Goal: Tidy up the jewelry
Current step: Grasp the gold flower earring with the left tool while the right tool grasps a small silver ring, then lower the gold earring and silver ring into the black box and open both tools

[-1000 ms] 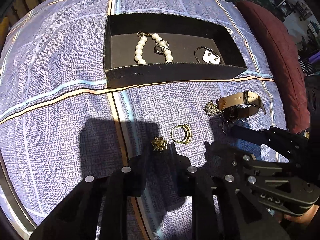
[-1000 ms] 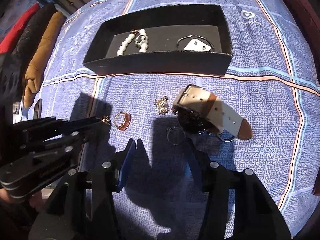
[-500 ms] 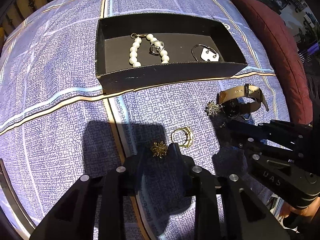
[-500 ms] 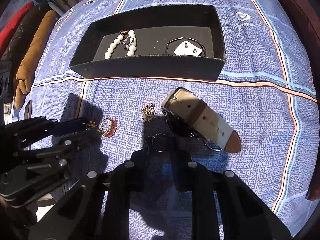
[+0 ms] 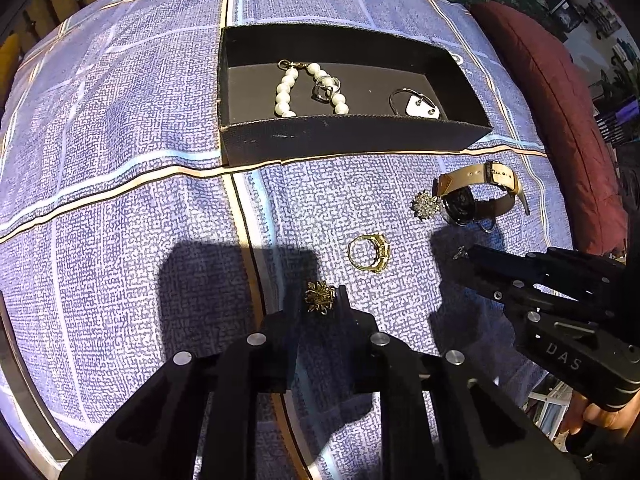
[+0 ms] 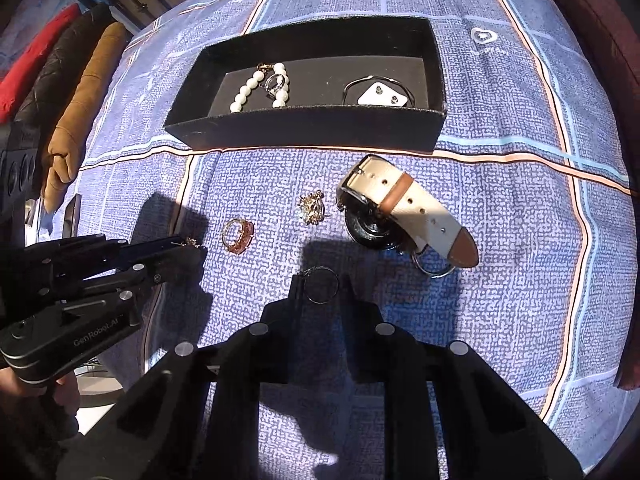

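bedspread [image 5: 120, 184]: blue patterned cloth under everything.
black tray [image 5: 348, 138]: far side; holds a pearl bracelet [image 5: 285, 90] and an earring card [image 5: 420, 107].
watch [image 6: 404, 210]: right, near the tray.
left gripper [image 5: 320, 300]: fingers have just closed further, clamped on a gold flower earring [image 5: 320, 297].
right gripper [image 6: 320, 284]: fingers clamped on a thin hoop earring [image 6: 320, 285].
gold ring [image 5: 370, 252]: lies between the grippers.

The jaws of the right gripper [image 6: 321, 280], wide apart a second earlier, are now closed on the thin hoop earring [image 6: 320, 285]; those of the left gripper [image 5: 319, 299] have just been closing further, and the gold floral earring [image 5: 319, 297] is pinched between them
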Tool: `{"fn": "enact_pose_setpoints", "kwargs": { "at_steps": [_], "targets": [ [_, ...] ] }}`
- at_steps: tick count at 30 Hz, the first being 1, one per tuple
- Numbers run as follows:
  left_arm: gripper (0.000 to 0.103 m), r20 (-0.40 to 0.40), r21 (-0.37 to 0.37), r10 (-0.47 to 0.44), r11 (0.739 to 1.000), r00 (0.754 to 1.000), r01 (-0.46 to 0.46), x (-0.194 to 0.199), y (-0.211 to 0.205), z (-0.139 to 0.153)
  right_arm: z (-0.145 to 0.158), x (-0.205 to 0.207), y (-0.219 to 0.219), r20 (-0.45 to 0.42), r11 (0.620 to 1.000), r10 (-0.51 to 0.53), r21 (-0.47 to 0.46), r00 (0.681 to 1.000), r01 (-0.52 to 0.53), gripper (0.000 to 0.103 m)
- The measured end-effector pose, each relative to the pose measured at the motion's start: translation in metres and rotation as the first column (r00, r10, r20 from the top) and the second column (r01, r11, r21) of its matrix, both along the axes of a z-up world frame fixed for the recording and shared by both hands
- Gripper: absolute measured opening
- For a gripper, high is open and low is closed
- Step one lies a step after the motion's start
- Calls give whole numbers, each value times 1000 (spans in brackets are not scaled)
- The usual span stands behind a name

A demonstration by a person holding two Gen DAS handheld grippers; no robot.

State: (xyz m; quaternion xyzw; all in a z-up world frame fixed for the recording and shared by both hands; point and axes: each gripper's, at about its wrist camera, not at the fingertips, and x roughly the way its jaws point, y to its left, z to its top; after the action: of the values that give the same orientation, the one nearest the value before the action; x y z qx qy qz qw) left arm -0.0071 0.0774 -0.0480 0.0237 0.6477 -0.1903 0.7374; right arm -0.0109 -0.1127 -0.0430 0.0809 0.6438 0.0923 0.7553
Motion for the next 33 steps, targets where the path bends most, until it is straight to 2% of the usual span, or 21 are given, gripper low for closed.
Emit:
{"fn": "enact_pose_setpoints", "kwargs": {
  "at_steps": [16, 33],
  "targets": [
    [16, 5, 12, 4, 1000, 1000, -4, -4, -22, 5, 14, -10, -20, 6, 1000, -1, 26, 1000, 1, 19],
    [16, 3, 38, 4, 999, 1000, -4, 2, -29, 9, 17, 0, -13, -2, 999, 44, 16, 999, -44, 19]
  ]
}}
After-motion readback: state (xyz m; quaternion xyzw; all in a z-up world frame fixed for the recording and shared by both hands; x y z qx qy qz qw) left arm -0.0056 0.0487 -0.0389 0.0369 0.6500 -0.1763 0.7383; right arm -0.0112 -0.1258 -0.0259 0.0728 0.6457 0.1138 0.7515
